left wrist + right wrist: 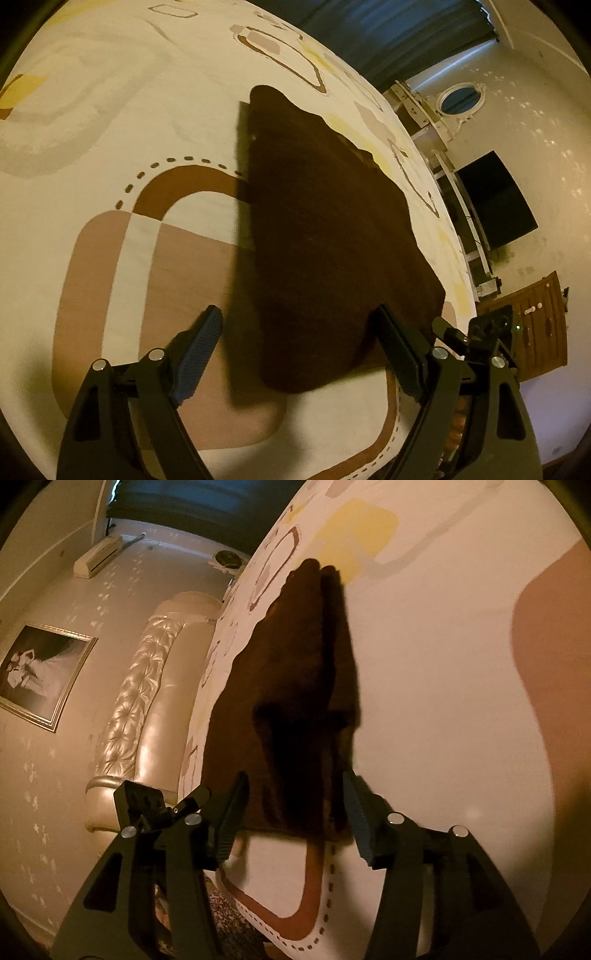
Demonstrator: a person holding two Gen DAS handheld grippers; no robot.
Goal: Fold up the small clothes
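Right wrist view: brown cloth (295, 709) on the bed (443, 701), soft and limp, best pinched at its near corners; right gripper (293, 805) and left gripper (295, 332) jaws open, holding nothing.

We see bed (110, 122) w/ cream sheet, brown/yellow shapes. Dark brown cloth (325, 229) lies flat on it, folded, btwn dashed brown arch & bed's edge.

dark brown garment (325, 229) — matt, fuzzy cloth — on smooth printed bedsheet (110, 122); glossy tufted headboard (147, 686).
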